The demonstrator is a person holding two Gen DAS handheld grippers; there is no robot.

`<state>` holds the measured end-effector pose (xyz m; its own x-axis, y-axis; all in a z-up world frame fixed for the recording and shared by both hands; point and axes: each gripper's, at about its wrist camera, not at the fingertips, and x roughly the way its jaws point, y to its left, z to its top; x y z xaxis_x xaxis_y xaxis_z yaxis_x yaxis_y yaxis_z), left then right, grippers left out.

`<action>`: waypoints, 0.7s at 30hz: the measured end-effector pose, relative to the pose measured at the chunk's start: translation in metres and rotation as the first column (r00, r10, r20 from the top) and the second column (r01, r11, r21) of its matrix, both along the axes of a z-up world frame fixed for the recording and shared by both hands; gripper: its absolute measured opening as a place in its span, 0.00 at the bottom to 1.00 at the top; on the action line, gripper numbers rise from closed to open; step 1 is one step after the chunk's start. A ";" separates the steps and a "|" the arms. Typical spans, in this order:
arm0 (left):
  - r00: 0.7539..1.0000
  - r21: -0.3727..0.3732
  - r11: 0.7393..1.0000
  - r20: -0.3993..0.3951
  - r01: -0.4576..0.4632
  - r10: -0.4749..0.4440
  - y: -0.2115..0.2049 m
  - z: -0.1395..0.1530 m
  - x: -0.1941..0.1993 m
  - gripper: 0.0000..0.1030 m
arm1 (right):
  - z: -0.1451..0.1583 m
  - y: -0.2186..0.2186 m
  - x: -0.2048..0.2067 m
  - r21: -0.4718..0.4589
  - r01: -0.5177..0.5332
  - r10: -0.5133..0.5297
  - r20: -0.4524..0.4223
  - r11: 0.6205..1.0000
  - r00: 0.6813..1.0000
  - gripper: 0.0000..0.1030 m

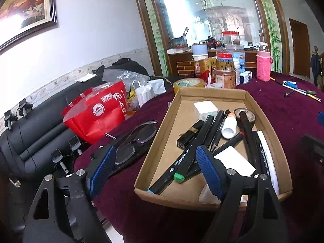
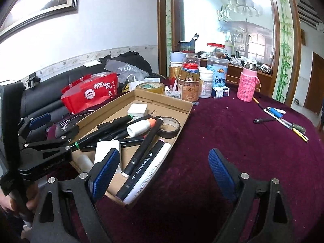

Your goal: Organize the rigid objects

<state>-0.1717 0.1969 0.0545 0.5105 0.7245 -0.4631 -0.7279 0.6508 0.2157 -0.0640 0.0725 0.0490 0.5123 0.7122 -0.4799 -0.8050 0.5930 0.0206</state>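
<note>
A shallow cardboard tray on the maroon tablecloth holds several black markers, a white glue bottle, a roll of black tape and white blocks. My left gripper is open and empty above the tray's near left edge; it also shows at the left of the right wrist view. My right gripper is open and empty over the tray's near right corner. Loose pens lie far right on the cloth.
Glasses lie left of the tray. A red bag stands on a black sofa. Jars, cans and a tape roll crowd behind the tray. A pink-sleeved bottle stands at the back.
</note>
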 end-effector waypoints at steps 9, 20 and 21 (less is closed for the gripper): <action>1.000 -0.014 1.000 -0.007 -0.008 0.008 0.002 -0.003 -0.001 0.80 | 0.000 0.002 -0.001 -0.005 -0.006 0.006 0.004 1.000 1.000 0.84; 1.000 -0.020 1.000 -0.026 -0.009 0.008 0.004 -0.005 0.001 0.80 | 0.000 0.000 -0.001 -0.008 -0.004 0.004 0.002 1.000 1.000 0.84; 1.000 -0.019 1.000 -0.028 -0.008 0.008 0.004 -0.005 0.001 0.80 | 0.000 0.001 -0.001 -0.008 -0.004 0.004 0.004 1.000 1.000 0.84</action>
<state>-0.1707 0.2010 0.0491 0.4911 0.7192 -0.4915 -0.7270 0.6492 0.2236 -0.0654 0.0731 0.0490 0.5115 0.7101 -0.4838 -0.8072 0.5901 0.0126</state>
